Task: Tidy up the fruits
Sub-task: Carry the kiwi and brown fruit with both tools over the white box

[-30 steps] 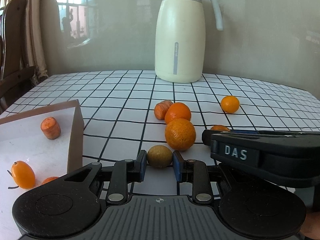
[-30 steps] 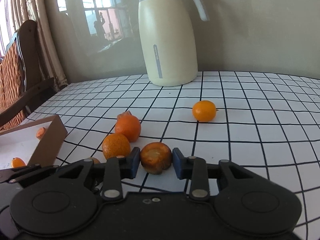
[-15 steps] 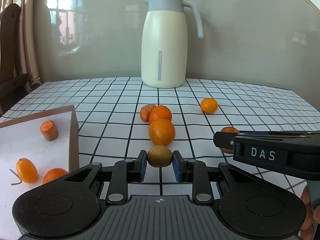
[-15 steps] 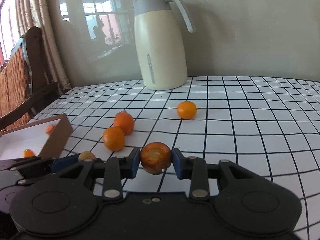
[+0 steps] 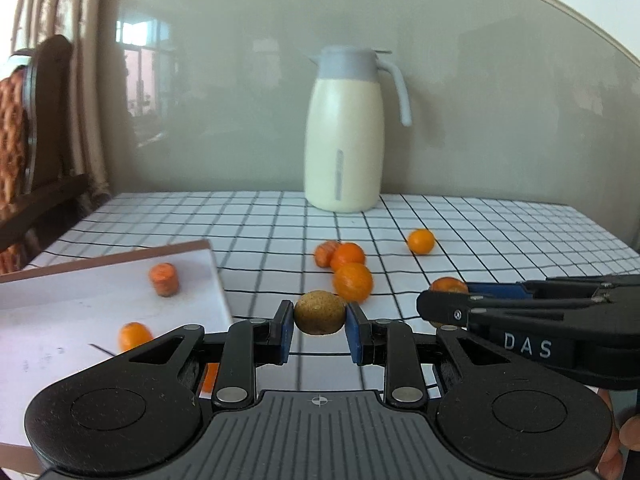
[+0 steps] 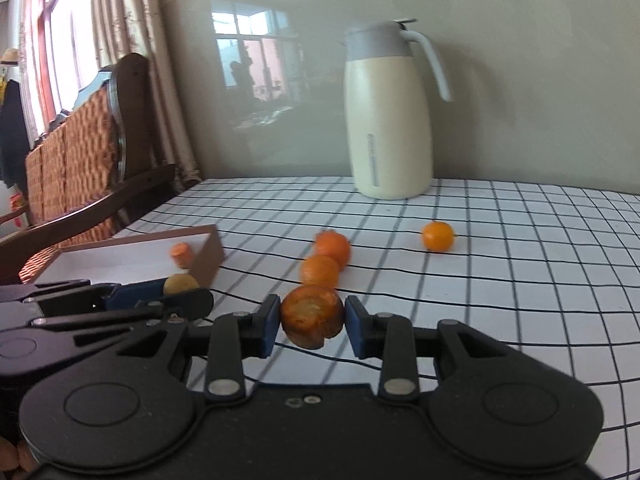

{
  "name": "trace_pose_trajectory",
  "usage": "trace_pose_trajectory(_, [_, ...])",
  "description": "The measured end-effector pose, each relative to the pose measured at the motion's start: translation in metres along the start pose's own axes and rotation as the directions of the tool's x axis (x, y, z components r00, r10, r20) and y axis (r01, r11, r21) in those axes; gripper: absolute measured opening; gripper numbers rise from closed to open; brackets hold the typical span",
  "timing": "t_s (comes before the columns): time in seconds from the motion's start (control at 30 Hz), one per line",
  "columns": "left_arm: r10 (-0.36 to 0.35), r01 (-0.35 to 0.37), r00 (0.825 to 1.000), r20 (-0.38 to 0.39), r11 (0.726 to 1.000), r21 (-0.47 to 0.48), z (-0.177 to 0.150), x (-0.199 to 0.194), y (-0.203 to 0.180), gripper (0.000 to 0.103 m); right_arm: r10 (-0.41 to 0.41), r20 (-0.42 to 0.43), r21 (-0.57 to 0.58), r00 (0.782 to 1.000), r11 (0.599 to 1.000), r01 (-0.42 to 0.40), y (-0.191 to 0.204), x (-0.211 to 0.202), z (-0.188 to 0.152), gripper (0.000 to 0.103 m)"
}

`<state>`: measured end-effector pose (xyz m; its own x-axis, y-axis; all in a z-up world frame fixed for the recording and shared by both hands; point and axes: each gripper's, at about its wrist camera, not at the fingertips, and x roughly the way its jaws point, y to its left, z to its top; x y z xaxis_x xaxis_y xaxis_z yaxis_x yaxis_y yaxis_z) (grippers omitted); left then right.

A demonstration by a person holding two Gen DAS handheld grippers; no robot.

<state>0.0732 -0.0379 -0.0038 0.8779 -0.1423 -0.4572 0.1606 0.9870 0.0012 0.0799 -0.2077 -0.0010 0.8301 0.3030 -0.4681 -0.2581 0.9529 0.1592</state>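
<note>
Here both grippers held loads above the table (image 5: 500, 240): left gripper (image 5: 319, 330) clamped a kiwi (image 5: 319, 312), right gripper (image 6: 311, 326) a carrot chunk (image 6: 311, 316). Round kiwi risked slipping before reaching the box (image 5: 100, 308).

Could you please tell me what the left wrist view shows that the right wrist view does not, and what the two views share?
Only the left wrist view shows the small orange fruit lying in the box.

Only the right wrist view shows the cut face of the carrot chunk in the right tongs, and the wicker chair.

Both show the left tongs gripping a brown fruit, the box with a carrot piece, loose oranges, and the cream jug.
</note>
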Motion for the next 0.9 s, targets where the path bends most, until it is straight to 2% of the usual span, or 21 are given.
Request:
trace_pose_trajectory(0.47, [0.137, -0.134, 0.990, 0.034, 0.987, -0.091, -0.005, -0.035, 0.066, 0.028, 0.164, 0.024, -0.079, 0.986, 0.984, -0.162, 0.071, 0.010, 0.006, 0.026])
trace_pose_trajectory(0.9, [0.257, -0.248, 0.966, 0.033, 0.952, -0.178, -0.014, -0.053, 0.123, 0.028, 0.228, 0.045, -0.132, 0.973, 0.966, -0.221, 0.118, 0.023, 0.007, 0.026])
